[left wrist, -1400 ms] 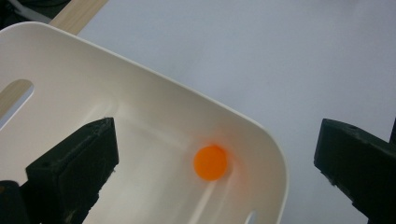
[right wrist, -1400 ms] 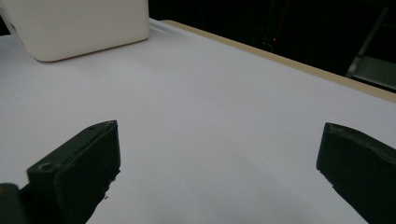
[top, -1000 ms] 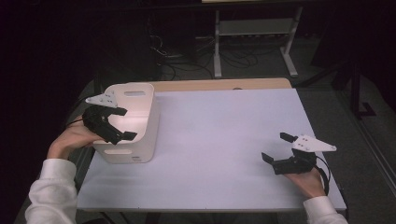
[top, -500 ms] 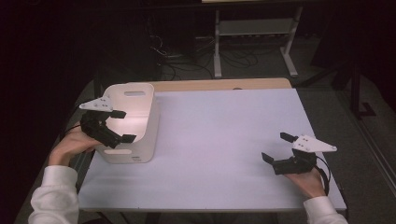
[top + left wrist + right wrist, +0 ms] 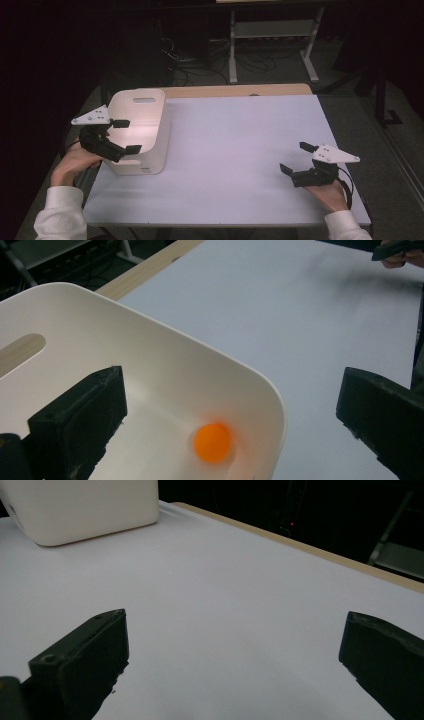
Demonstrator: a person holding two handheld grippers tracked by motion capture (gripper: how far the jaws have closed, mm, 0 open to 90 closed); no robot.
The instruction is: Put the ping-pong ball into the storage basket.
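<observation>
A white plastic bin [image 5: 150, 145] with a slot handle stands at the left of the white table [image 5: 235, 140]. An orange ball [image 5: 212, 441] lies on the bin's [image 5: 165, 365] floor near its corner. My left gripper [image 5: 126, 136] hangs open over the bin's left rim, nothing between its jaws [image 5: 225, 430]. At the table's right front my right gripper [image 5: 296, 158] rests open and low over bare table [image 5: 235, 625], pointing toward the bin [image 5: 85, 507].
A wooden strip [image 5: 235, 90] runs along the table's far edge. Beyond it are a metal stand [image 5: 270, 40] and cables on a dark floor. The other hand [image 5: 400, 252] shows far off in the left gripper view.
My left gripper has drawn back to the left, from over the bin's middle to its left rim. The right gripper has stayed put.
</observation>
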